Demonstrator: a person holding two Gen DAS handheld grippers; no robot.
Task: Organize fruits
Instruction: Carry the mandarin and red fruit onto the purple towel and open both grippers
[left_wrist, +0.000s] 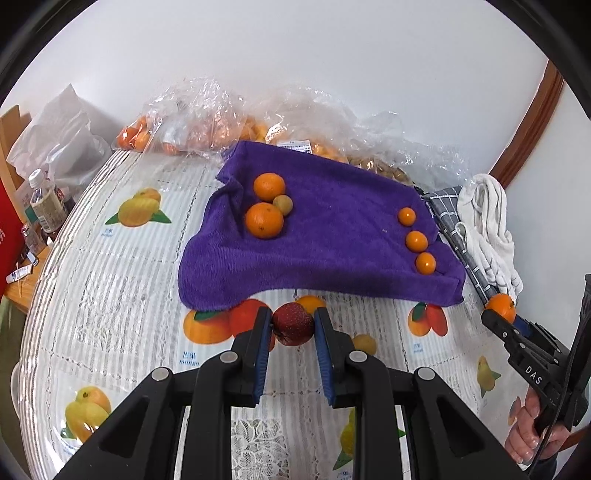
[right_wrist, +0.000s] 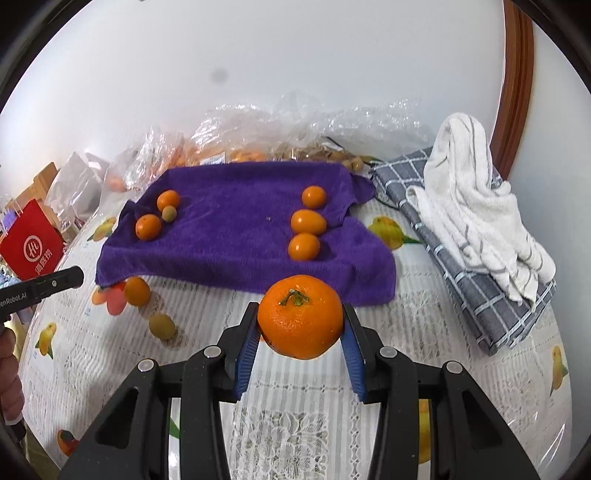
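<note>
In the left wrist view, the left gripper (left_wrist: 293, 325) is pinching a small dark red fruit (left_wrist: 293, 324) between its blue pads, just in front of the near edge of the purple towel (left_wrist: 332, 236). Two tangerines (left_wrist: 264, 220) and a small yellowish fruit (left_wrist: 283, 204) are sitting on the towel's left side, and three kumquats (left_wrist: 416, 240) are lining its right side.

In the right wrist view, the right gripper (right_wrist: 300, 325) is clamping a stemmed tangerine (right_wrist: 300, 316) above the fruit-print tablecloth (right_wrist: 424, 347). A folded white towel (right_wrist: 476, 206) is lying on a grey checked cloth (right_wrist: 491, 306) at the right.
</note>
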